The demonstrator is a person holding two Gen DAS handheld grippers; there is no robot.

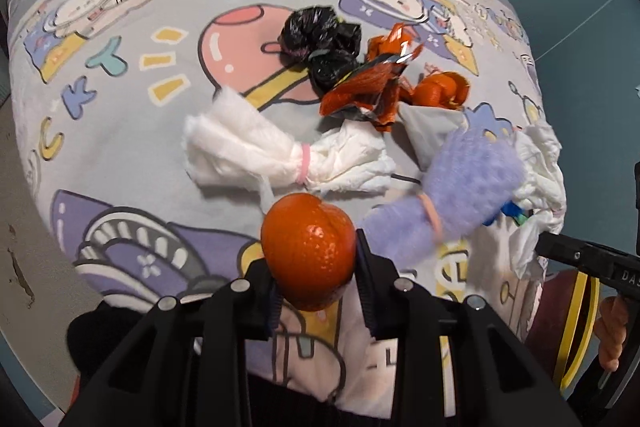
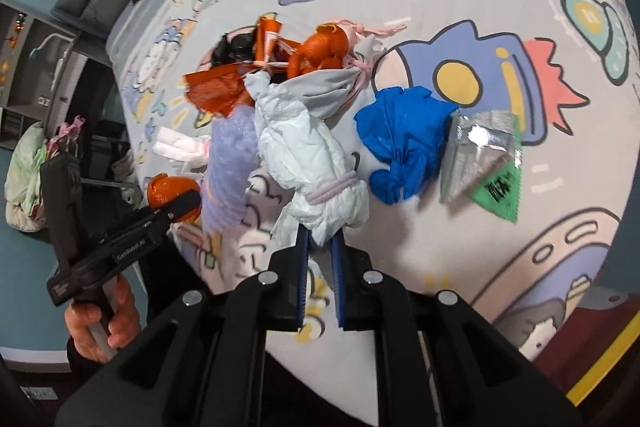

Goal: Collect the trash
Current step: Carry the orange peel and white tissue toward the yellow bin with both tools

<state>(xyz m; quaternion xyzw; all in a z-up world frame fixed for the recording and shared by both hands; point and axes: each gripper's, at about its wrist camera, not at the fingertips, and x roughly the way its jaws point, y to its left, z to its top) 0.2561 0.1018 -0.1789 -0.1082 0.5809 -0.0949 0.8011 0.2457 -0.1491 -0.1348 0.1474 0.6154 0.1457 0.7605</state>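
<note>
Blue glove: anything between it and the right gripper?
Yes. The right gripper is shut on a white tissue bundle, which hangs in front of it. The blue glove lies uncovered on the sheet, with a silver-green wrapper beside it.

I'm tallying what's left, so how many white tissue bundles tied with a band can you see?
2: one tissue bundle pinched in the right gripper, one lying on the bedsheet beyond the left gripper. The pile may hide more.

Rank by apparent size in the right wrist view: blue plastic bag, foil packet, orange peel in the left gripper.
1. blue plastic bag
2. foil packet, slightly smaller
3. orange peel, smallest; left gripper partly covers it, so its rank is tentative.
</note>
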